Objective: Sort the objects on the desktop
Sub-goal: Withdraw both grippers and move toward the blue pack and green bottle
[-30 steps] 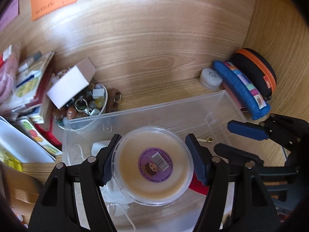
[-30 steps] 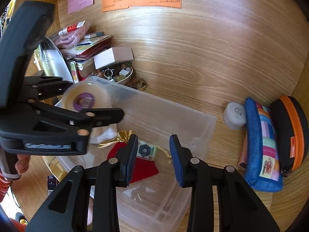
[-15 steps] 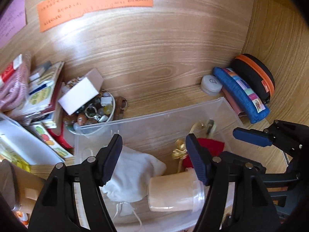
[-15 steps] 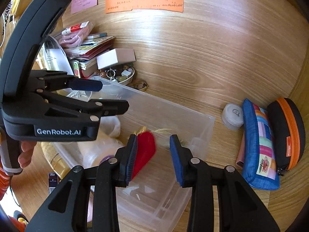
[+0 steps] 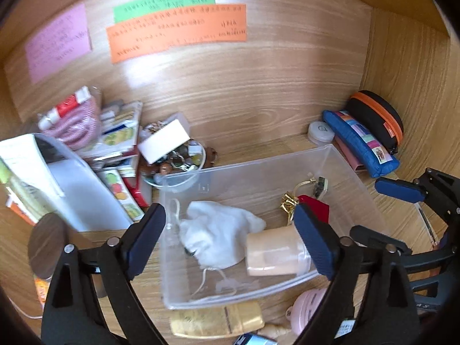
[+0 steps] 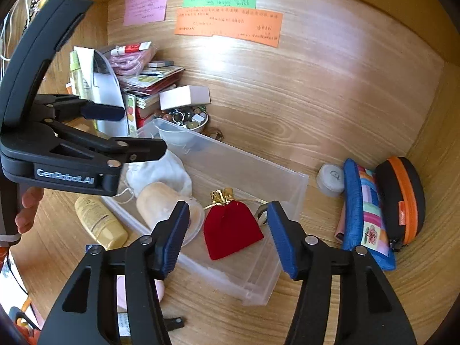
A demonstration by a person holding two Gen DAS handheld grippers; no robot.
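A clear plastic bin (image 5: 258, 166) (image 6: 287, 184) sits on the wooden desk. Inside lie a tan lidded jar (image 5: 273, 254) (image 6: 161, 204) on its side, a white cloth pouch (image 5: 218, 235) (image 6: 161, 172) and a red velvet pouch (image 5: 313, 205) (image 6: 230, 230) with gold ties. My left gripper (image 5: 230, 244) is open and empty above the bin's near side. My right gripper (image 6: 228, 235) is open and empty over the bin's right end, above the red pouch.
A yellow bottle (image 5: 215, 322) (image 6: 100, 224) and a pink object (image 5: 307, 307) lie by the bin's near wall. A trinket bowl (image 5: 178, 161), white box (image 6: 184, 97) and stacked books stand at left. A white round case (image 6: 330, 178), blue pouch (image 6: 365, 212) and black-orange case (image 6: 402, 198) sit at right.
My left gripper opened and let the jar go; it now lies on its side in the bin. The left gripper has pulled back and up. My right gripper has opened wider.
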